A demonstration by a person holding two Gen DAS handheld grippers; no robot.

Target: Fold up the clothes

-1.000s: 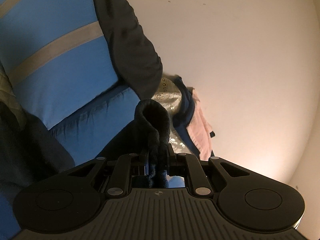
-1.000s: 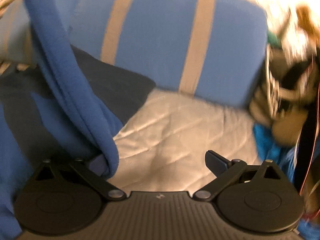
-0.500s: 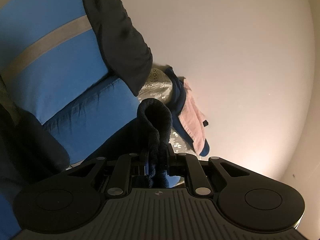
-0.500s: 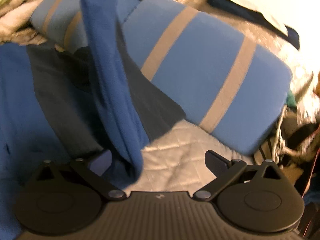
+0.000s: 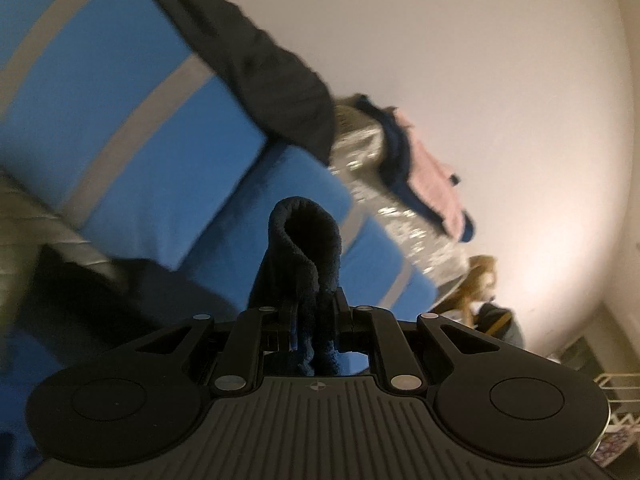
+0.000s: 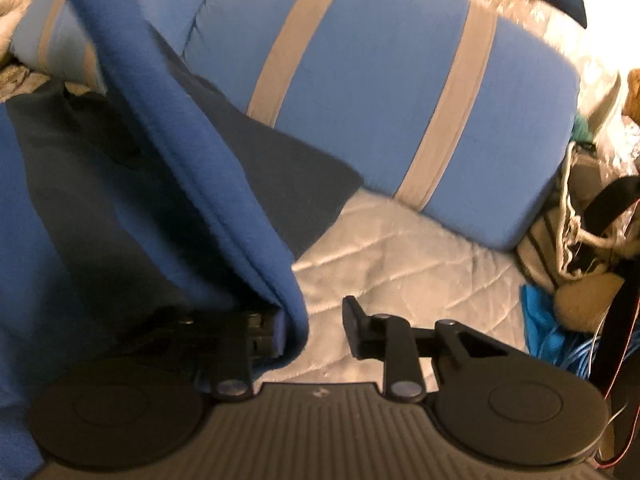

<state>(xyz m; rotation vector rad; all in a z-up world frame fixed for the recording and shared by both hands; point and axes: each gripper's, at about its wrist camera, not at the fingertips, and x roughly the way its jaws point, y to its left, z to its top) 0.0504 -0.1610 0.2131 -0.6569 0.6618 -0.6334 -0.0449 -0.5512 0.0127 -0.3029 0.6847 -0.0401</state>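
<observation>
My left gripper (image 5: 314, 314) is shut on a fold of dark blue fleece cloth (image 5: 304, 248) that loops up between the jaws. In the right wrist view, the same blue fleece garment (image 6: 192, 152) hangs from the upper left and drapes over the left finger of my right gripper (image 6: 316, 328). The right jaws stand partly apart with a clear gap, and the right finger (image 6: 356, 332) is bare. The rest of the garment lies in dark and blue folds (image 6: 60, 200) at the left.
A blue pillow with grey stripes (image 6: 380, 80) lies behind, also in the left wrist view (image 5: 120, 120). A quilted silver bedspread (image 6: 400, 248) lies below. A pink and navy garment (image 5: 424, 184) sits on the bed edge. Clutter and cords (image 6: 580, 240) are at right. A white wall (image 5: 480, 60) is behind.
My right jaws have narrowed from wide open, with the fleece edge now against the left finger. The left view has swung, showing more of the pillows and the floor clutter; its grip is unchanged.
</observation>
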